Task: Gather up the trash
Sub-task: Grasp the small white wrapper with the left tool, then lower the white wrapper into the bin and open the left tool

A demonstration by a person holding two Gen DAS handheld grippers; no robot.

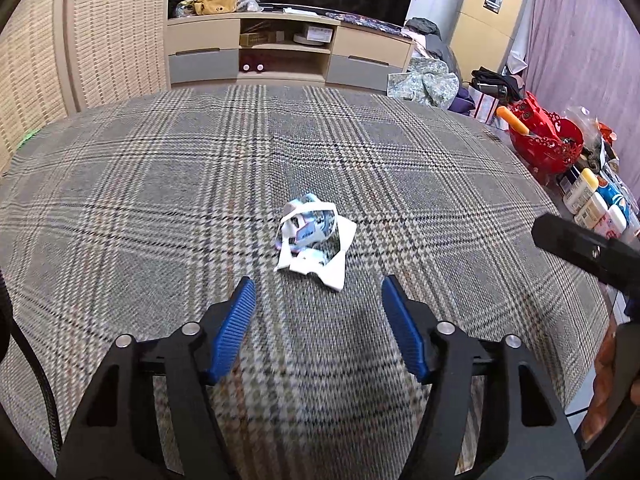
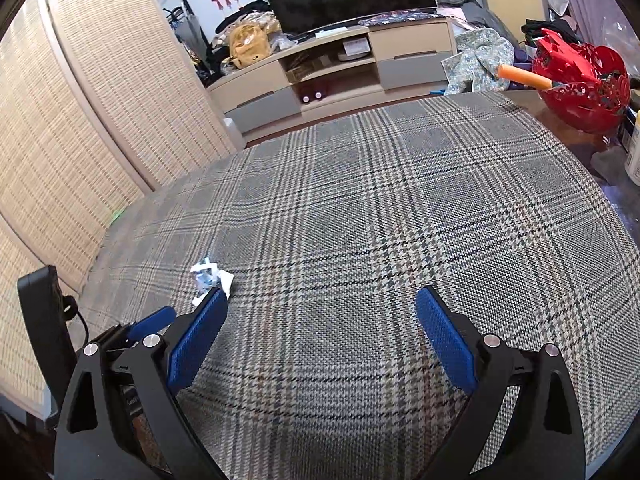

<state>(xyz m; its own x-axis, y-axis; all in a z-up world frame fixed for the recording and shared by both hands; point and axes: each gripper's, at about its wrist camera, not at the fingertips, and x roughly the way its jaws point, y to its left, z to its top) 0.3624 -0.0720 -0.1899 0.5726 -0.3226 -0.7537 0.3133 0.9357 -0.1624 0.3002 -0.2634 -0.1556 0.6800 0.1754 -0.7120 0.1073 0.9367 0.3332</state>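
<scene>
Crumpled wrapper on the plaid bench, both sets of jaws apart and holding nothing.

We see the crumpled wrapper [image 1: 314, 236] just above centre frame, just beyond the left gripper [image 1: 318, 312], apart from its pads. The right gripper [image 2: 322, 330] stands wide over bare plaid cloth [image 2: 360, 200]. We judge the wrapper light, thin, springy, and likely to skid; we would pinch across its bunched middle, not a loose flap.
</scene>
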